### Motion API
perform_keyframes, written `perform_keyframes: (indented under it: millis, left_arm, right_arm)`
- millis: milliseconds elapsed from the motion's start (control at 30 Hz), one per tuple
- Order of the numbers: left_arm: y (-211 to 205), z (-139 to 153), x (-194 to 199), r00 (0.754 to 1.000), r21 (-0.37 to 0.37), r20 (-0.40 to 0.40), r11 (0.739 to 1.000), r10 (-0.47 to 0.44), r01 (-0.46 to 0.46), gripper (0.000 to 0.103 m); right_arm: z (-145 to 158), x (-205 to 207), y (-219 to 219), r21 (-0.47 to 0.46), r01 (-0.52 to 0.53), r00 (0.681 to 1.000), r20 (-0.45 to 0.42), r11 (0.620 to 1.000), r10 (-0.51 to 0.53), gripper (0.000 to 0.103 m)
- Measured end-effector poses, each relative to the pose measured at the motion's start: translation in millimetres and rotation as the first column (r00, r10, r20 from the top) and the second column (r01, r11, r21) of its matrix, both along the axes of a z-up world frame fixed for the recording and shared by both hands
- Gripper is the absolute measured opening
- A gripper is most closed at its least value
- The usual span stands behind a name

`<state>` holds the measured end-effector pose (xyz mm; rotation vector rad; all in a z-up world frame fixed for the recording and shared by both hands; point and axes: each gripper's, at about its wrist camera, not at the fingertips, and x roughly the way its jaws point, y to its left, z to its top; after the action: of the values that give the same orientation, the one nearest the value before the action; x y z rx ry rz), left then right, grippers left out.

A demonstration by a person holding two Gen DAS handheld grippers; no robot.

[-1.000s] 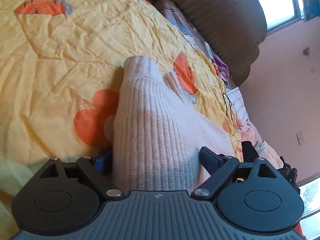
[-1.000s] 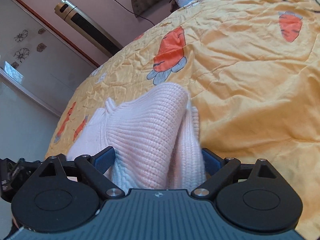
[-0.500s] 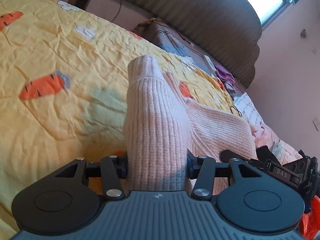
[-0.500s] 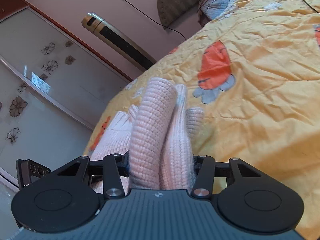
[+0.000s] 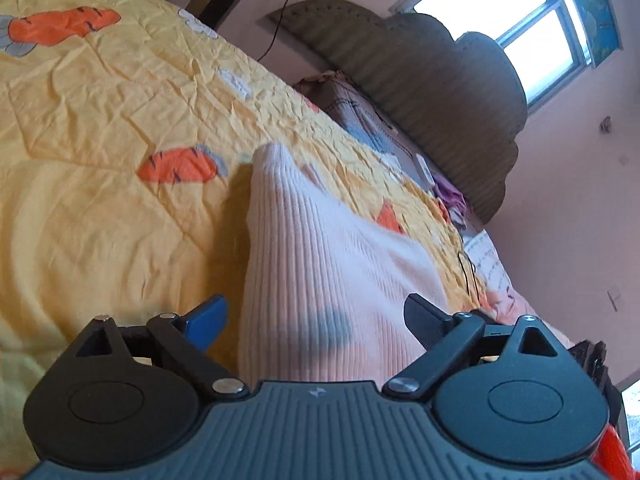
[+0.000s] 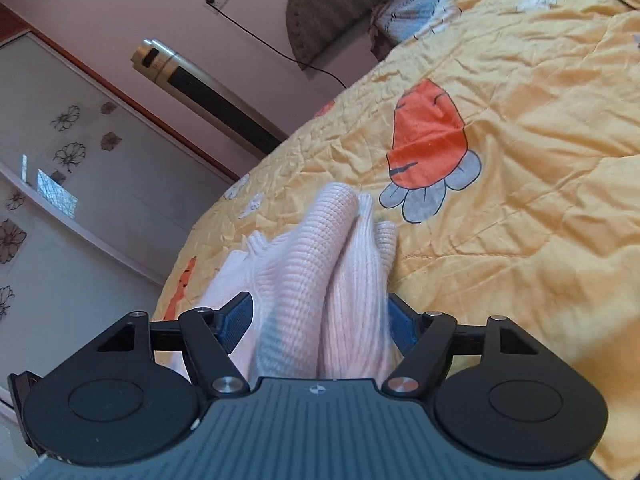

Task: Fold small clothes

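A pale pink ribbed knit garment (image 5: 320, 264) lies on a yellow carrot-print bedspread (image 5: 100, 208). In the left wrist view it runs between the jaws of my left gripper (image 5: 316, 320), which stand wide apart with a gap on each side of the cloth. In the right wrist view the same knit garment (image 6: 320, 280) lies bunched in folds between the jaws of my right gripper (image 6: 320, 320), which are also apart, their blue pads (image 6: 236, 320) beside the cloth.
A grey ribbed headboard (image 5: 432, 92) and pillows (image 5: 360, 120) stand at the bed's far end under a window (image 5: 532, 28). A tower fan (image 6: 208, 92) and wardrobe doors (image 6: 60, 168) stand beside the bed. A black cable (image 5: 466, 272) lies on the bedspread.
Both grippers were shut on the knit garment half a second ago, holding it up; now both have opened and the garment rests lower on the bedspread.
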<state>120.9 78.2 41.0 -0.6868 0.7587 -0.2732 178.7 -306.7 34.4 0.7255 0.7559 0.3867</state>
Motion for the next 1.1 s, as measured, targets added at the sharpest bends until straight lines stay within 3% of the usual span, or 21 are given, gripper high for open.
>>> perform_keyframes:
  millis: [133,200,233,300,433,467,500,533,600,700,767,833,900,933,967,1100]
  left_arm:
    - [-19.7,-15.1,-16.1,0.997,0.040,-0.034,0.997,-0.063,0.064,0.095]
    - [-28.7,-26.6,-16.5,0.994,0.063,-0.079,0.995,-0.072,0.077,0.095]
    - [-30.8,-32.1,-16.8,0.993,0.066,-0.099,0.995,-0.070,0.077,0.095]
    - [-33.1,-35.0,-21.8,0.995,0.078,-0.080,0.995,-0.063,0.069,0.095]
    - [-35.3,-34.8,-16.9,0.994,0.057,-0.093,0.996,-0.063,0.069,0.095]
    - [-36.8,-34.4,-15.3,0.994,0.072,-0.091,0.995,-0.058,0.065,0.093]
    - [-39.0,-32.9,-14.6,0.996,0.100,-0.080,0.994,-0.046,0.054,0.063]
    - [-41.2,-30.2,-12.3,0.995,0.127,-0.079,0.990,-0.054,0.064,0.049]
    - [-42.7,-19.3,-14.5,0.995,0.149,-0.067,0.986,-0.068,0.077,0.035]
    - [-44.5,-4.7,-20.9,0.994,0.145,-0.035,0.983,-0.106,0.110,0.035]
    - [-50.5,-9.7,-19.9,0.991,0.169,-0.044,0.977,-0.127,0.132,0.036]
    - [-57.0,-29.3,-14.8,0.989,0.229,-0.073,0.963,-0.126,0.139,0.044]
    - [-52.4,-35.7,-18.2,0.992,0.213,-0.049,0.969,-0.120,0.128,0.050]
    - [-51.6,-32.2,-20.5,0.992,0.220,-0.055,0.968,-0.116,0.125,0.054]
    - [-50.7,-27.0,-24.1,0.993,0.241,-0.052,0.964,-0.107,0.117,0.063]
    - [-51.6,-0.1,-50.4,0.993,0.379,0.068,0.923,-0.094,0.062,0.077]
  right_arm:
    - [19.9,-44.9,-5.1,0.003,-0.068,0.996,0.053,0.998,0.068,0.071]
    - [24.0,-54.8,-0.4,0.008,-0.099,0.993,0.061,0.995,0.098,0.066]
    - [28.2,-59.0,4.5,-0.023,-0.100,0.992,0.073,0.995,0.101,0.058]
    - [35.4,-62.7,10.7,-0.107,-0.071,0.993,0.090,0.992,0.081,0.057]
    - [14.9,-53.9,19.7,-0.007,-0.173,0.984,-0.046,0.985,0.173,0.058]
    - [8.6,-52.5,24.7,-0.014,-0.183,0.981,-0.064,0.983,0.182,0.053]
    - [3.2,-52.8,28.3,-0.007,-0.184,0.981,-0.063,0.983,0.183,0.044]
    - [-1.1,-52.5,29.7,0.005,-0.174,0.983,-0.065,0.985,0.174,0.024]
    - [-0.8,-57.2,29.8,0.030,-0.149,0.988,-0.028,0.988,0.150,0.022]
    - [15.8,-70.6,26.4,0.039,-0.144,0.989,0.038,0.989,0.142,0.020]
    - [17.7,-77.3,18.0,0.002,-0.129,0.991,0.039,0.992,0.129,0.019]
    - [-7.8,-77.1,5.7,-0.029,-0.094,0.995,-0.034,0.995,0.093,0.015]
    - [-31.9,-80.1,-7.3,0.085,-0.072,0.996,-0.046,0.994,0.076,0.016]
    - [-33.2,-81.5,-7.5,0.101,-0.065,0.997,-0.043,0.993,0.069,0.016]
    - [-30.9,-82.4,-4.3,0.086,-0.066,0.997,-0.034,0.994,0.069,0.023]
    - [-9.8,-78.7,-7.9,0.096,-0.062,0.997,-0.034,0.993,0.066,0.033]
